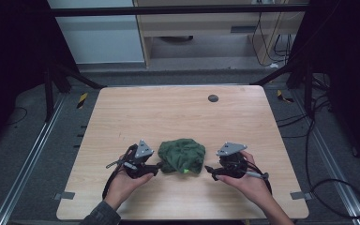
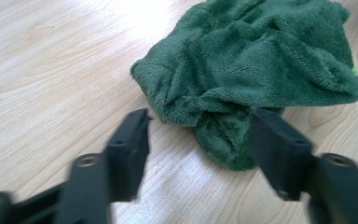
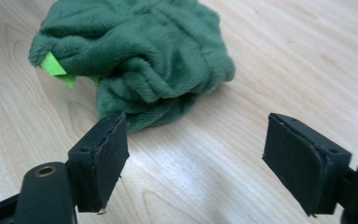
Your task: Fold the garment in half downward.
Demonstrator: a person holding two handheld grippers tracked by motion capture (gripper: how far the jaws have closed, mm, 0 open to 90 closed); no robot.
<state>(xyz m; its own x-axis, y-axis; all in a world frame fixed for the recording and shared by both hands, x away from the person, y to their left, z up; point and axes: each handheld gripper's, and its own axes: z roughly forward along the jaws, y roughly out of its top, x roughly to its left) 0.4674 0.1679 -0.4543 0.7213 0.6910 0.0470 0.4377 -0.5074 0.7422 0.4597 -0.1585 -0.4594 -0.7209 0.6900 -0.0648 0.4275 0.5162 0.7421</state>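
A: What does the worktop (image 1: 178, 112) look like?

B: Pale wood with a clear grain, square with rounded corners. A small dark round disc (image 1: 213, 98) sits near its far edge, and grey tape tabs (image 1: 64, 195) mark the near corners.

A: And the room around it?

B: Dim. Grey carpeted floor (image 1: 28, 131), metal rails running along both sides, black-and-yellow striped tape (image 1: 82, 100) on the floor near the far corners, black cables (image 1: 328, 140) trailing at the right, and a light wooden cabinet (image 1: 206, 23) beyond the table.

A: Where is the cloth?

B: The green cloth (image 1: 183, 155) lies crumpled in a heap on the near half of the worktop, between the two claws. A bright green tag (image 3: 56, 67) pokes out of one fold.

A: The left claw (image 2: 198, 135)?

B: Jaws apart, not pressing anything. A lobe of the cloth lies in the gap between them, close to one jaw.

A: The right claw (image 3: 193, 140)?

B: Also spread wide, with bare wood between the jaws; one jaw's tip sits just beside the cloth's edge. A hand (image 1: 246, 180) holds it low over the worktop.
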